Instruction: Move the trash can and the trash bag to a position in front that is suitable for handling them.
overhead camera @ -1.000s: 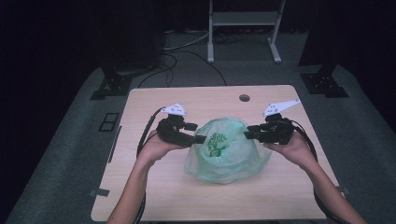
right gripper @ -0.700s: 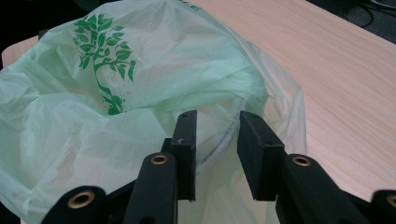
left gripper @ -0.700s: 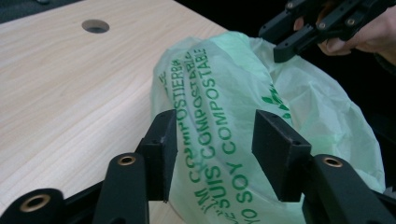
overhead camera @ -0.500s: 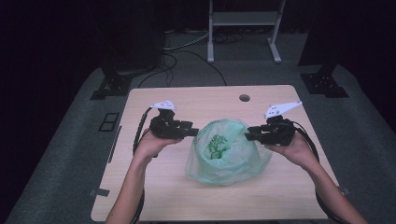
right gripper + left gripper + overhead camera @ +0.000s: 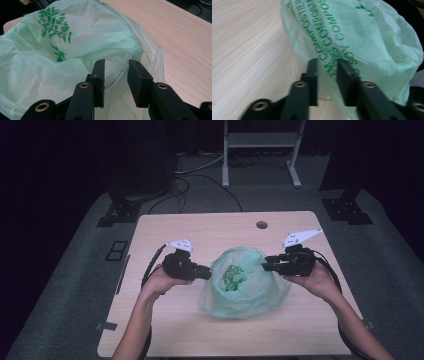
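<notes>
A translucent green bag (image 5: 245,280) printed with a tree and green lettering stands puffed up on the wooden table (image 5: 200,227). A clear round rim (image 5: 120,72) shows through its film. My left gripper (image 5: 207,274) is at the bag's left side. In the left gripper view its jaws (image 5: 327,67) have just been closing, and the film of the bag (image 5: 367,32) sits pinched between them. My right gripper (image 5: 266,265) holds the bag's right side. In the right gripper view its jaws (image 5: 116,67) are shut on a fold of the bag (image 5: 82,42) over the rim.
A small round hole (image 5: 261,225) sits near the table's far edge. On the dark floor beyond are a metal frame (image 5: 260,150), loose cables and black stand feet at the left (image 5: 120,212) and right (image 5: 347,210). Bare wood surrounds the bag.
My left gripper has sunk slightly against the bag's left side and its jaws have narrowed onto the film. The right gripper and the bag have stayed put.
</notes>
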Action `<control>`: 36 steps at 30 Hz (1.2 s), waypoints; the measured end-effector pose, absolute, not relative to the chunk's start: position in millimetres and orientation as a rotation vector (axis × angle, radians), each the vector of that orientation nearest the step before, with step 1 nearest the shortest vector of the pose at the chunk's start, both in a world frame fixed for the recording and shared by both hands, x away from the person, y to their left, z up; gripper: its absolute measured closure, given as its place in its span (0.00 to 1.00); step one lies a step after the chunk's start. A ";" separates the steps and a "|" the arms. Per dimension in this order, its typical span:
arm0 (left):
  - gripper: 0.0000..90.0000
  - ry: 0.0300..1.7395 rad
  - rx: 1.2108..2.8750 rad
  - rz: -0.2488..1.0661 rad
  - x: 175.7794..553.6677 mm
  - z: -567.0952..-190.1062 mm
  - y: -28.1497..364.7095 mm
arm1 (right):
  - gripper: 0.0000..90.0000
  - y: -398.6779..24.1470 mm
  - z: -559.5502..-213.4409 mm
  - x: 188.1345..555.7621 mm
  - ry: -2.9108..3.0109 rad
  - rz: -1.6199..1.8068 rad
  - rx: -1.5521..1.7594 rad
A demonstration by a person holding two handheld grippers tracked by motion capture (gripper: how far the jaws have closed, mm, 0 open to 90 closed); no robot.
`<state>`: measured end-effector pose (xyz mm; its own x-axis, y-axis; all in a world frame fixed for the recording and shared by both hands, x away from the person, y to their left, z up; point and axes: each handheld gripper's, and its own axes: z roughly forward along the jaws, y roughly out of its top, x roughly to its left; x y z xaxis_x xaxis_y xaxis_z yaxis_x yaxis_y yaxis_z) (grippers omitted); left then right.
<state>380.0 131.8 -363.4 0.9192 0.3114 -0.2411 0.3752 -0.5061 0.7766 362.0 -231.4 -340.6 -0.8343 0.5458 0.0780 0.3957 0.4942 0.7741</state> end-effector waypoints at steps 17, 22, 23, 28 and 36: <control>1.00 0.600 2.165 -0.016 386.3 -385.5 140.7 | 0.73 -232.1 -340.3 360.8 2.566 1.249 0.800; 1.00 0.636 2.167 -0.034 387.7 -397.6 143.7 | 0.71 -231.3 -339.7 361.6 2.577 1.243 0.802; 1.00 0.640 2.173 -0.030 387.8 -398.8 144.1 | 0.69 -230.8 -339.3 361.8 2.578 1.244 0.800; 1.00 0.657 2.156 -0.020 386.3 -398.1 148.9 | 0.61 -228.4 -328.5 360.8 2.549 1.284 0.792; 0.42 0.734 2.104 0.063 376.2 -391.5 153.2 | 0.64 -206.6 -317.9 352.9 2.617 1.299 0.691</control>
